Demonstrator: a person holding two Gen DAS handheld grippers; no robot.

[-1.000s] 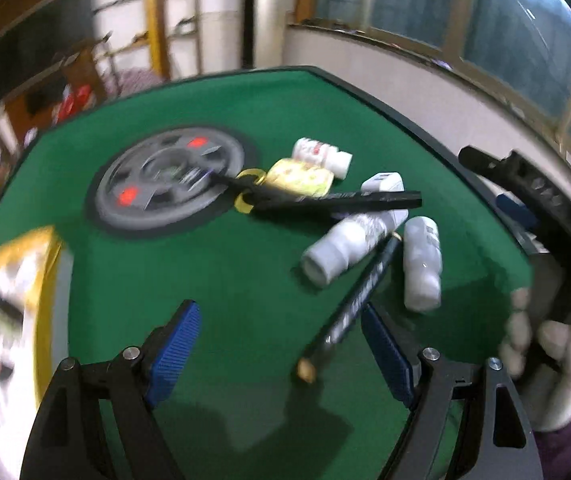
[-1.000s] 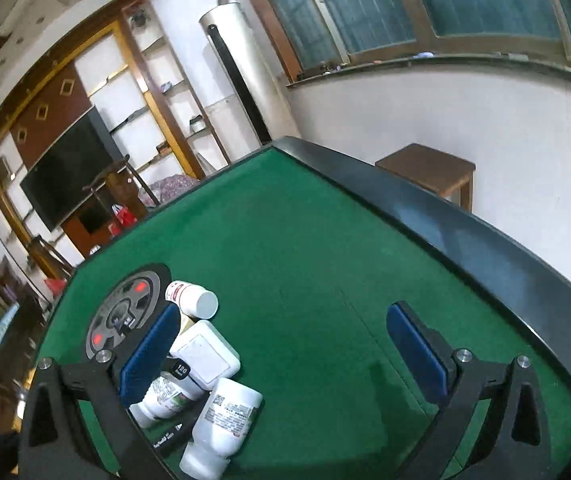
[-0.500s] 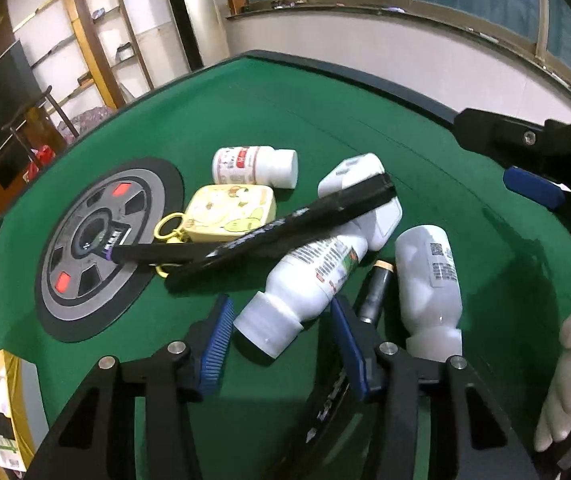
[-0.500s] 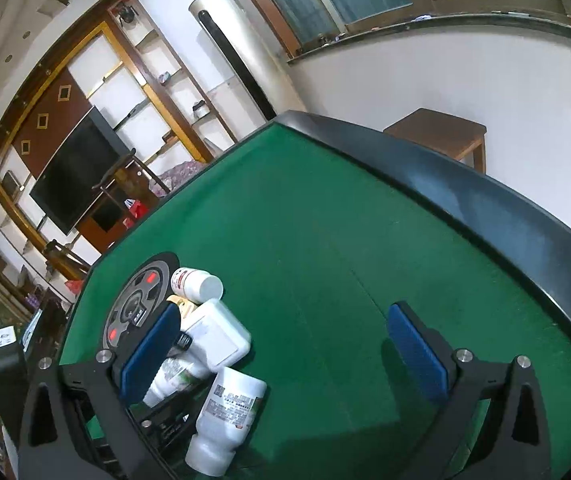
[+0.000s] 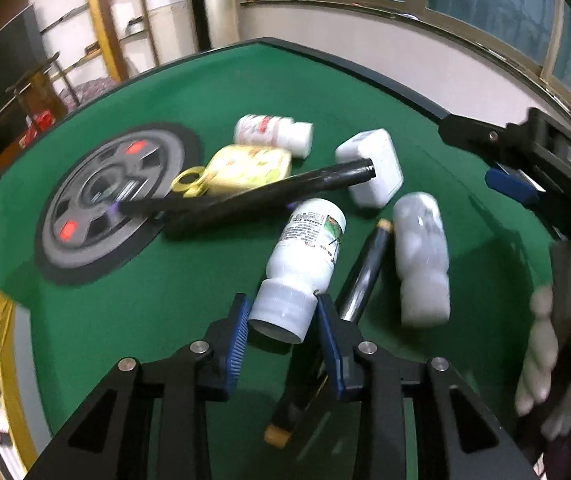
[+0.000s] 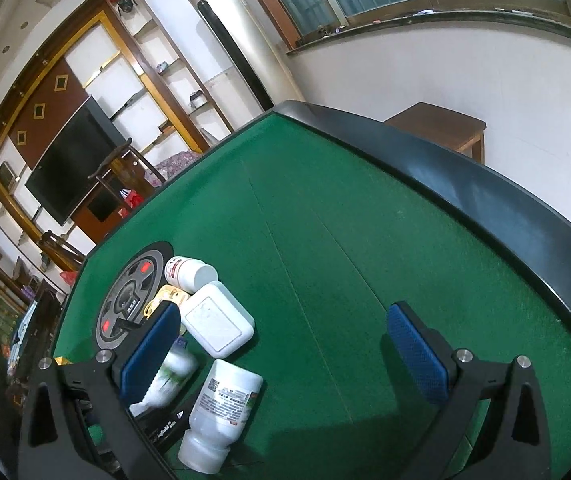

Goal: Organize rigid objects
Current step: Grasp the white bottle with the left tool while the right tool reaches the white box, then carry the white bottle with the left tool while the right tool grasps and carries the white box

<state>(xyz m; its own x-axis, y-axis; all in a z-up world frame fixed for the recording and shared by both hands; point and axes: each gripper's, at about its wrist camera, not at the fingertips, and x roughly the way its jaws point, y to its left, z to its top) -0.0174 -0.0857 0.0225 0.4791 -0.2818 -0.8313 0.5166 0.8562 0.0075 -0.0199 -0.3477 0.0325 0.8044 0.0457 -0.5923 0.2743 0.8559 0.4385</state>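
Left gripper (image 5: 283, 322), jaws closing on ribbed cap of white plastic labelled bottle (image 5: 305, 260) lying on green felt table (image 5: 213, 80). Rigid, light, likely slick; probably firmer hold at body. Right gripper (image 6: 285, 350) spread wide, empty.

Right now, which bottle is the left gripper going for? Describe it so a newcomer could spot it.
On the green felt table, right of the printed grey tyre graphic, lies a pile of white containers. The target is the white plastic bottle with the green-printed label, lying capped end between the closing jaws of the left gripper. Unlike its neighbours, a long black marker crosses its far end.
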